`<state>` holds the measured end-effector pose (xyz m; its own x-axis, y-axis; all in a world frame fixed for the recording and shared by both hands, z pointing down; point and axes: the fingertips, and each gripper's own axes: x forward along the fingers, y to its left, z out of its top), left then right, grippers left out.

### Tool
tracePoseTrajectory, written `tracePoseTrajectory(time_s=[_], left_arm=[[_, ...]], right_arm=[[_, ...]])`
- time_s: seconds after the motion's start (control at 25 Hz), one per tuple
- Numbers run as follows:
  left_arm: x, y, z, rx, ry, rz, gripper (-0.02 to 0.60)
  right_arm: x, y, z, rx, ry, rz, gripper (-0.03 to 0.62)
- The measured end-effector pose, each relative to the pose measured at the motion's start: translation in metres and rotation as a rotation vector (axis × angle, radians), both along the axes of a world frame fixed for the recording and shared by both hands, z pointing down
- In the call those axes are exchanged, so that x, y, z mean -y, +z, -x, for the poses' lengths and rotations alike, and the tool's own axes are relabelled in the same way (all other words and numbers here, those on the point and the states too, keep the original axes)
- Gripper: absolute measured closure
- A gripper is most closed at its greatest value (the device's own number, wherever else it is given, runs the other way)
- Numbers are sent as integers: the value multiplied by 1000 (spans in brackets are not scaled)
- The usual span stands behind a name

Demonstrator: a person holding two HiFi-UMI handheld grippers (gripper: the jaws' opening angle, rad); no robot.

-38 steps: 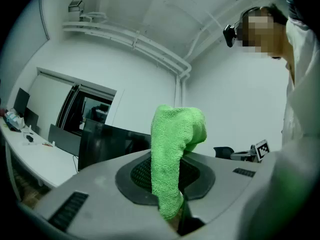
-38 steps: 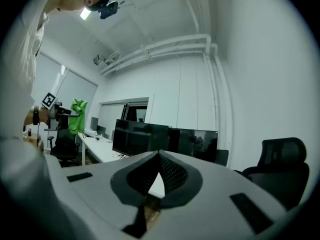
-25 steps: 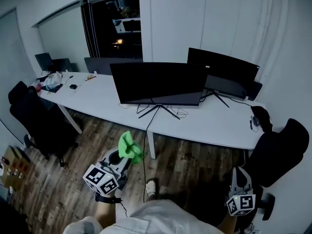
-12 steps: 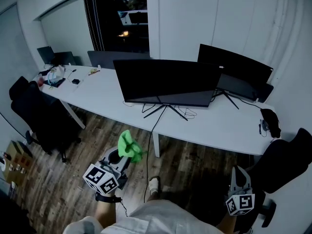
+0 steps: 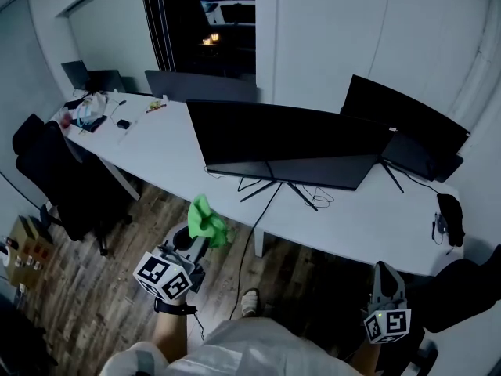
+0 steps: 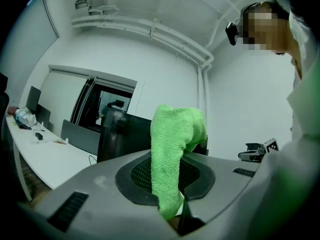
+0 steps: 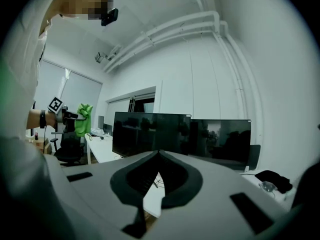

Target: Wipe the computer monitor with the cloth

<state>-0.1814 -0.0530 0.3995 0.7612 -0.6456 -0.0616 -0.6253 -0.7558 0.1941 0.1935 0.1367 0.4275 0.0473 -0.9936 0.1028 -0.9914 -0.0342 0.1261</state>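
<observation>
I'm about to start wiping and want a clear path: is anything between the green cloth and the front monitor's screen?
Nothing visible. The cloth, clamped in the left gripper, is short of the desk, with open air up to the monitor. The cables lie lower, by its stand.

Your cloth (image 6: 175, 144) reads fuzzy green terry, matt and napped. Your left gripper (image 5: 198, 241) is matt grey plastic. The near monitor (image 5: 286, 143) shows a glossy dark screen, the desk (image 5: 164, 143) a smooth white top, and the floor (image 5: 86, 288) wood-grain planks.
</observation>
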Motion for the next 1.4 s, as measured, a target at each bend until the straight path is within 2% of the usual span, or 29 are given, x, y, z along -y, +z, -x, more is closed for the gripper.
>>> tracePoseTrajectory(time_s=[0.48,0.72,1.04,1.4], left_arm=[[176,-15,47,102,-220,-23,528],[241,-28,55,112,-258,-31,528],[294,-42,47,99,-266,-63,528],[313,-53,47,105,-346,-92,528]], right_arm=[[134,-6,19,-25,-74,-9,591],[167,-7,27,-24,-79,-12,591],[179,-1,18,-38,-71,20,591],[206,-5,-9,-45,-137,25,591]])
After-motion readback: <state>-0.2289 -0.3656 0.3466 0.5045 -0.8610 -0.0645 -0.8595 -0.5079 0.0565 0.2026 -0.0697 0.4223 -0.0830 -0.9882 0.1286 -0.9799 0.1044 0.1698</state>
